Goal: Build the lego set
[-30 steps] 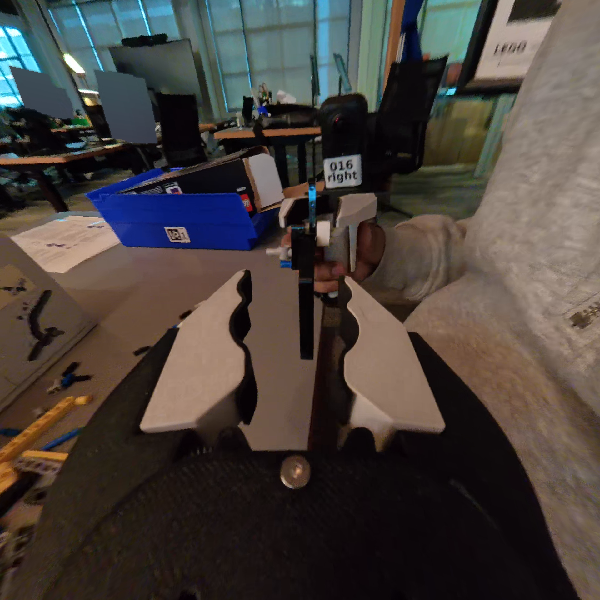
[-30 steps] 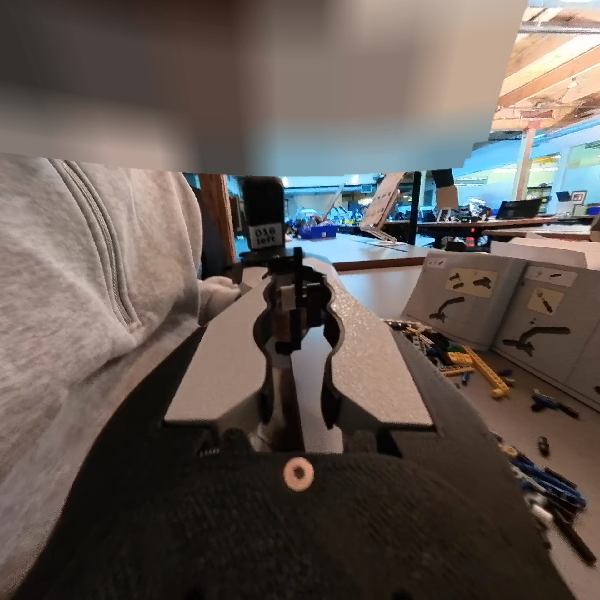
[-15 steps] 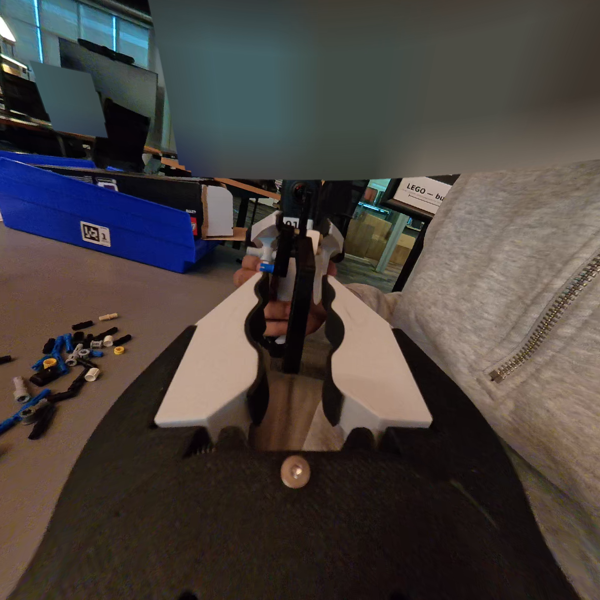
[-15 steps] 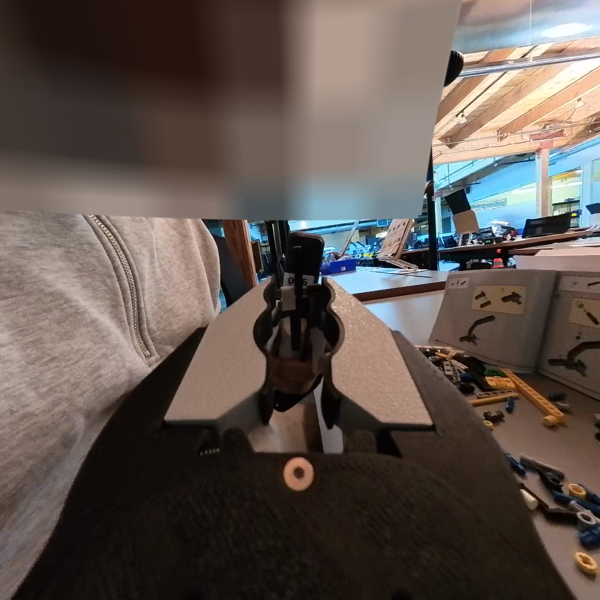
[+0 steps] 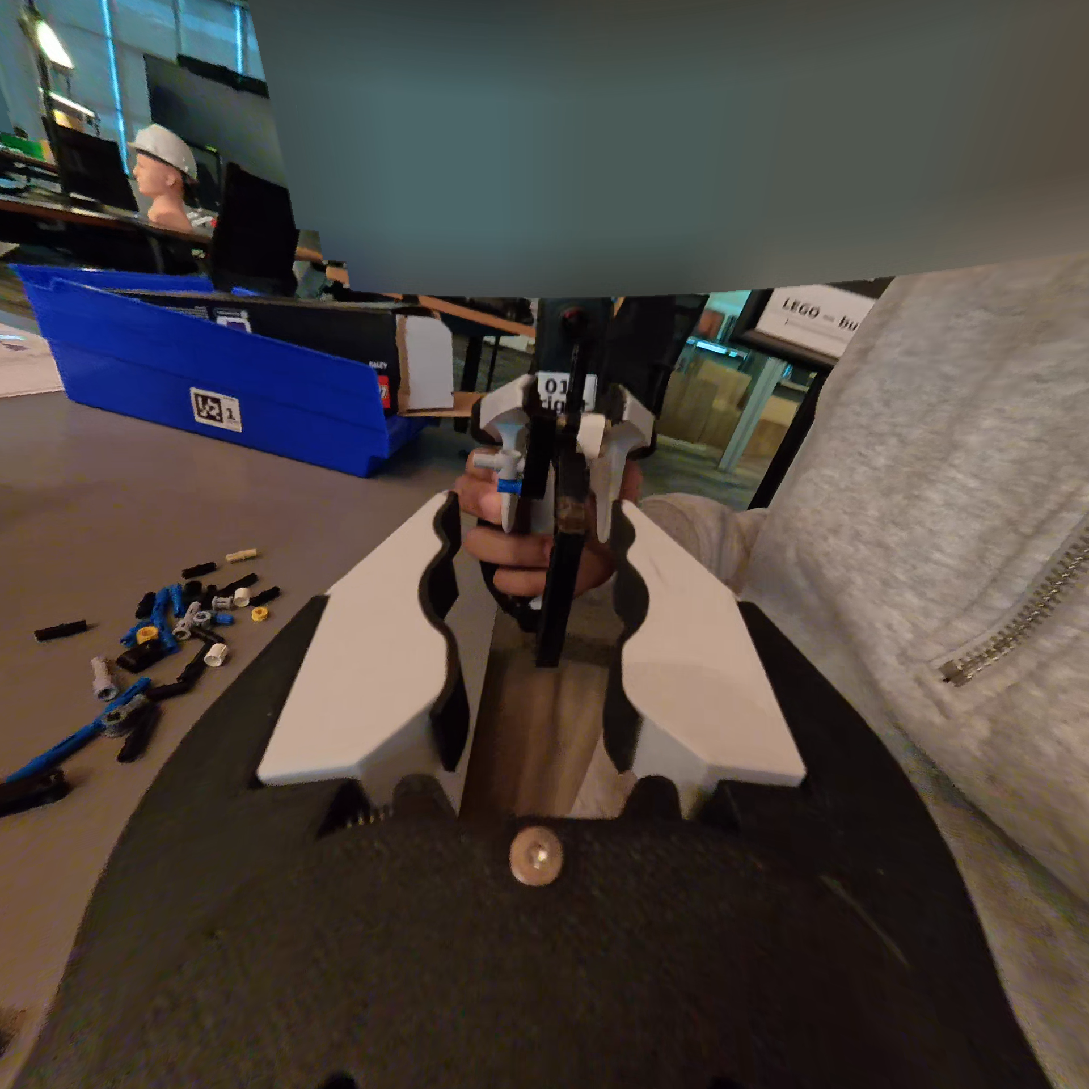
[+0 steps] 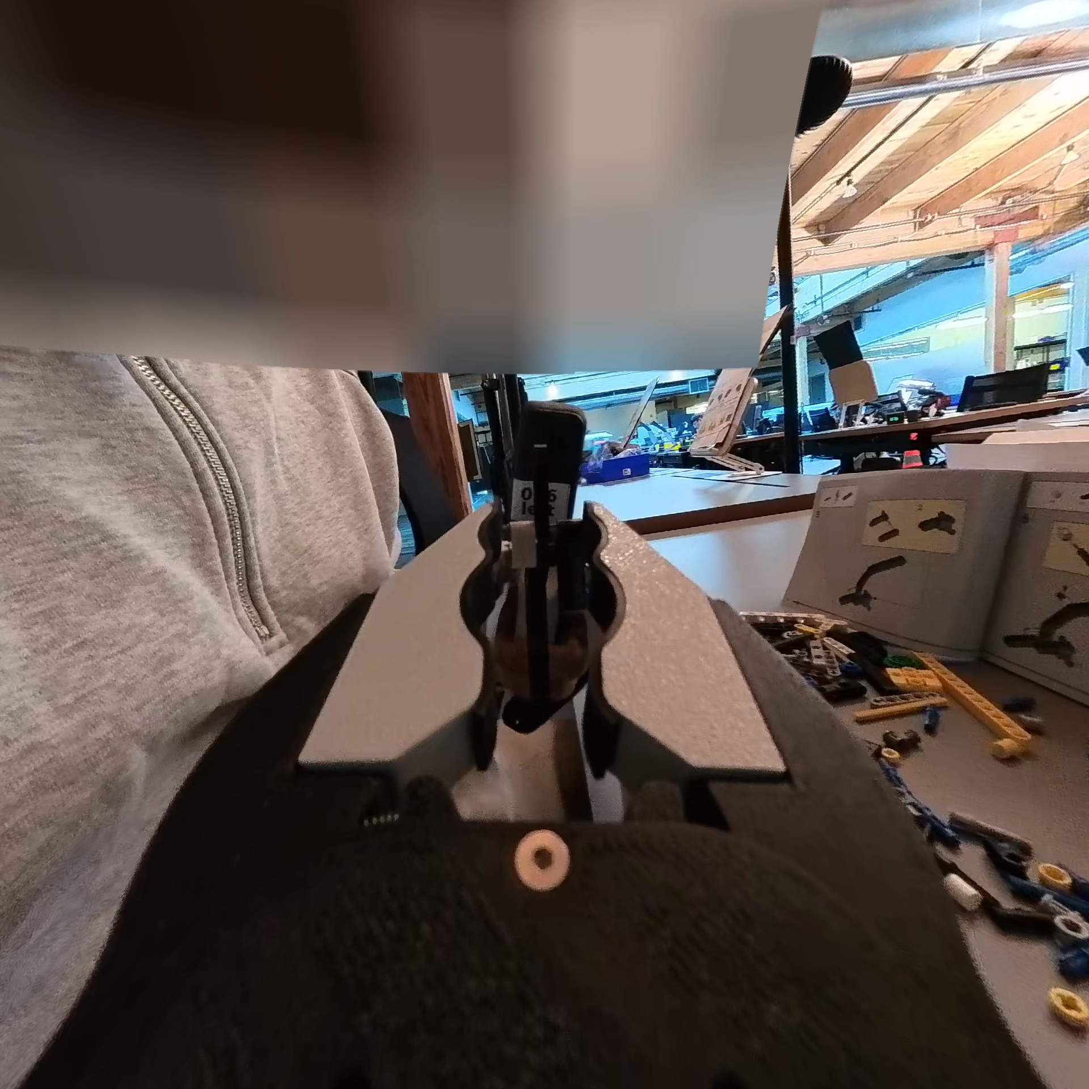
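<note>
A black Lego assembly of long thin beams with grey, white and blue pins hangs upright in the air between the two grippers. My right gripper is shut on its upper part. In the left wrist view the right gripper faces me, with a hand behind it. My left gripper is open. The lower end of the black beam hangs in the gap between its white fingers, touching neither.
A blue bin holding a black box stands at the back left. Loose small pins lie on the grey table. Yellow beams and mixed parts lie before propped instruction pages. A grey hoodie is close by. Only a small space, under 4 cm, lies between the two pairs of fingers.
Both grippers have lifted and tilted upward. My left gripper has closed in on the assembly, so the beam now hangs between its fingers. Finger gaps look unchanged.
</note>
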Demonstrator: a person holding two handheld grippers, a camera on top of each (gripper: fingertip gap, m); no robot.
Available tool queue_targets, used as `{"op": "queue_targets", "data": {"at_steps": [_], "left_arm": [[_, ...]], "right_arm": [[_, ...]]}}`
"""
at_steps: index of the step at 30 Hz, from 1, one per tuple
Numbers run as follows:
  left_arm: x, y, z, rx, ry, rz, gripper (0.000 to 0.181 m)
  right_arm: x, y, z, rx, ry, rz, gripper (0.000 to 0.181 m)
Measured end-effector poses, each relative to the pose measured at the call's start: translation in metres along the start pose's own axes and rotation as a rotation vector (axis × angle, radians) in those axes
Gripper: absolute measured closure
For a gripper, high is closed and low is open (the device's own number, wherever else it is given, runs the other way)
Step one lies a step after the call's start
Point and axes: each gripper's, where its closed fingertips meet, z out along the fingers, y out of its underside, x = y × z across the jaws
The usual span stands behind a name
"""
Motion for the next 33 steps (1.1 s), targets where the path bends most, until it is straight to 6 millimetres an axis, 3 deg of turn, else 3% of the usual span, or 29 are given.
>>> {"op": "queue_targets", "data": {"at_steps": [6,11,14,28,33], "left_arm": [[0.004,0.005,0.01,-0.03,-0.047,0.052,0.122],[0.002,0.007,0.011,-0.039,-0.071,0.036,0.14],[0.001,0.001,0.007,0.0,-0.069,0.02,0.154],[0.003,-0.02,-0.013,0.114,0.026,0.001,0.152],[-0.001,-0.02,-0.015,0.116,0.008,0.017,0.16]], "right_arm": [[-0.003,0.008,0.004,-0.035,-0.022,0.021,0.156],[-0.005,0.008,0.005,-0.031,-0.035,0.018,0.156],[-0.005,0.007,0.005,-0.028,-0.033,0.016,0.156],[-0.001,0.015,-0.004,-0.118,-0.011,-0.048,0.159],[-0.001,0.018,-0.003,-0.136,-0.011,-0.056,0.159]]}}
